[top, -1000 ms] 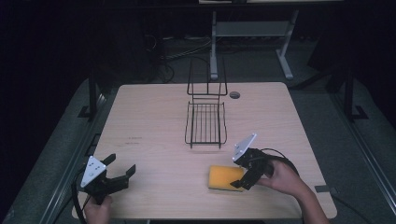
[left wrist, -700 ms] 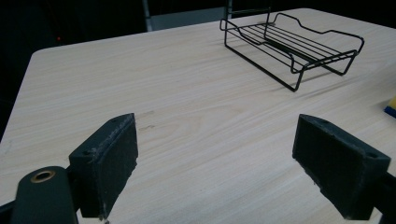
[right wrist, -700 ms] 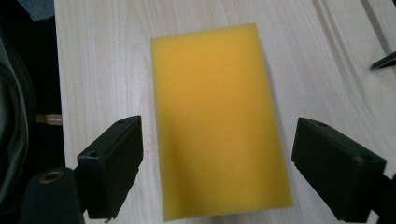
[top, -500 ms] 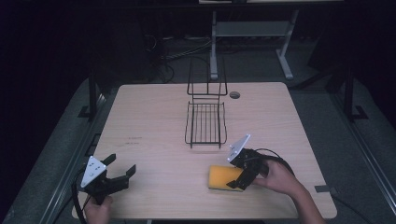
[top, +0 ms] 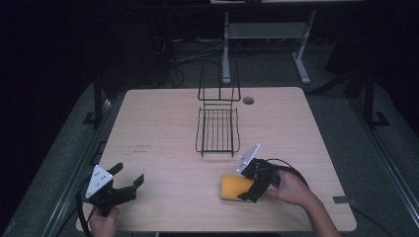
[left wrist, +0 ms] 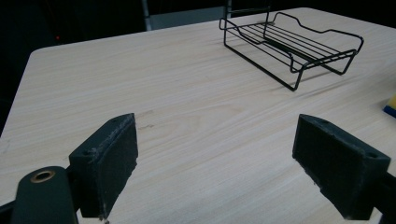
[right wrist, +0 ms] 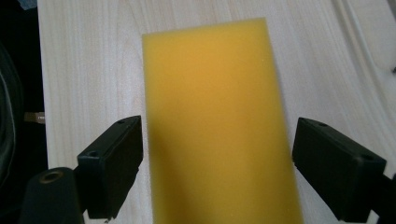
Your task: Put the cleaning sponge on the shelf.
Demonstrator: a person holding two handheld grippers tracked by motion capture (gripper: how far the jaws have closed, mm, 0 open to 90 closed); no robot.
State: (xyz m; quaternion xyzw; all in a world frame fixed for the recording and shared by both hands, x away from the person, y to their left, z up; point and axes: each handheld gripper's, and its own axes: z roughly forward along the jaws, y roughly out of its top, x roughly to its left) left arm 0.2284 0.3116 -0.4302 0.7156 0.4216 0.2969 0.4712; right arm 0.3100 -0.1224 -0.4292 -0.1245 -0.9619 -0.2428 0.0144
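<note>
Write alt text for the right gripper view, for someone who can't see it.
A yellow sponge lies flat on a pale wooden table, between the two open black jaws of the right gripper. Neither jaw touches the sponge, and a gap shows on each side.

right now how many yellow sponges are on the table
1: the flat yellow rectangular sponge lies on the light wooden table near its front right, between the open jaws of the right gripper.

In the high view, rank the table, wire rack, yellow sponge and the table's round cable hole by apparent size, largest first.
1. table
2. wire rack
3. yellow sponge, partly covered by the right gripper
4. cable hole
</note>
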